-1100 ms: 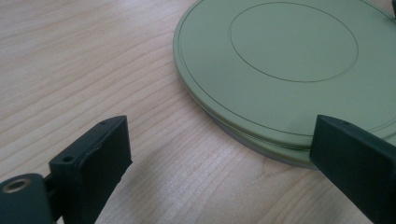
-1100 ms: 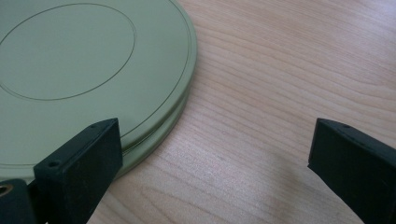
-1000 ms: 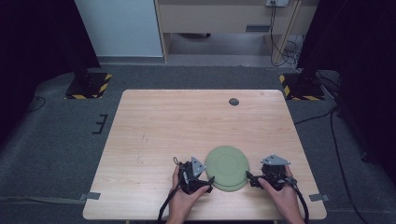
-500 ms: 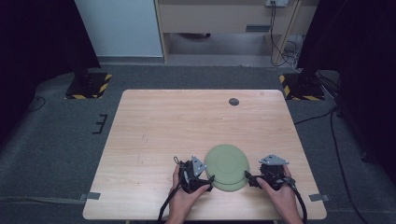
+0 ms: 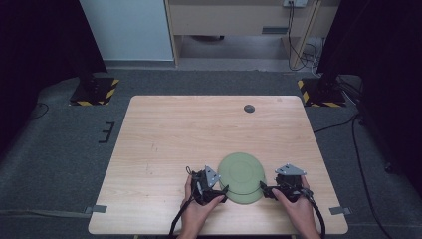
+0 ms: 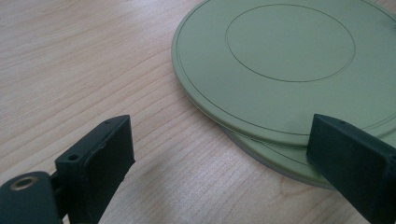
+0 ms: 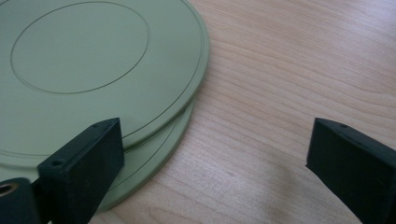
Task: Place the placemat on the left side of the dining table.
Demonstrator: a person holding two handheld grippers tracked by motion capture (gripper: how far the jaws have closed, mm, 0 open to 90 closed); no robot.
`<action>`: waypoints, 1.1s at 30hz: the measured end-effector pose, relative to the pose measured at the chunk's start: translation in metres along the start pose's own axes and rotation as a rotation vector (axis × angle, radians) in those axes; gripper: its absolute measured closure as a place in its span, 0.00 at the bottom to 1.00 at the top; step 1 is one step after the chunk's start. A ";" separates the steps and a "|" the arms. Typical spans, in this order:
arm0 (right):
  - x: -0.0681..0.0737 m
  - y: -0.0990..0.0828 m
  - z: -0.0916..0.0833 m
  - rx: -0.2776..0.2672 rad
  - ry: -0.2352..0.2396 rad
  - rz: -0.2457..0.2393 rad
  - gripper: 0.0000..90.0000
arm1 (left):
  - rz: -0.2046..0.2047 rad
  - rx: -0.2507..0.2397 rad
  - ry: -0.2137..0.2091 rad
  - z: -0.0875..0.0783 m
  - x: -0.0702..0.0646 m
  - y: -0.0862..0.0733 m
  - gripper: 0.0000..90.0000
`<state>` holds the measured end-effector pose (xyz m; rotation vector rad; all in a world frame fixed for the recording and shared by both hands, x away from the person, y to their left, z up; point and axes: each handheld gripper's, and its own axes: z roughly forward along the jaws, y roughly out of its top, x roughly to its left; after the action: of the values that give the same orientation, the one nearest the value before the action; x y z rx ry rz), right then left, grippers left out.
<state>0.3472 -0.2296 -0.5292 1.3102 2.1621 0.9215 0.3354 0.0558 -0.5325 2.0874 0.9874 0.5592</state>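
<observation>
Flanking two stacked green plates (image 5: 242,177) near the table's (image 5: 164,139) front edge, the left gripper (image 5: 217,191) and right gripper (image 5: 266,189) are both standing with jaws spread, gripping nothing. Both gripper views are revealing the upper plate (image 6: 280,65) sitting offset on the lower plate (image 7: 154,154), both bare.

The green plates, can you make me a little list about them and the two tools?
plates: two green plates, stacked, top one shifted off the lower one
where: near edge of the wooden table
left tool: open, at the stack's left edge
right tool: open, at the stack's right edge
also: small dark disc at the far side
</observation>
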 end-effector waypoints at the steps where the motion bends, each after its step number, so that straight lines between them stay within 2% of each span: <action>1: -0.001 0.000 0.001 0.000 0.001 -0.004 0.02 | 0.001 0.000 0.000 0.000 0.000 0.000 0.07; 6: -0.001 0.000 0.002 -0.005 -0.011 -0.002 0.03 | -0.001 0.003 -0.001 0.002 0.001 0.001 0.06; 13: -0.001 0.001 -0.002 -0.014 -0.001 0.000 0.05 | -0.007 0.008 -0.008 0.003 0.002 0.003 0.06; 17: -0.001 0.000 -0.001 -0.006 -0.004 -0.007 0.05 | 0.008 0.012 -0.012 0.004 0.003 0.004 0.06; 20: -0.002 0.000 0.000 -0.004 -0.006 -0.001 0.05 | -0.002 0.024 -0.017 0.007 0.004 0.007 0.05; 33: -0.008 -0.001 0.000 -0.006 -0.021 0.004 0.05 | 0.036 0.048 -0.010 0.015 0.006 0.017 0.03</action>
<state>0.3501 -0.2367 -0.5296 1.3157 2.1398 0.9109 0.3570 0.0468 -0.5279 2.1516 0.9682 0.5474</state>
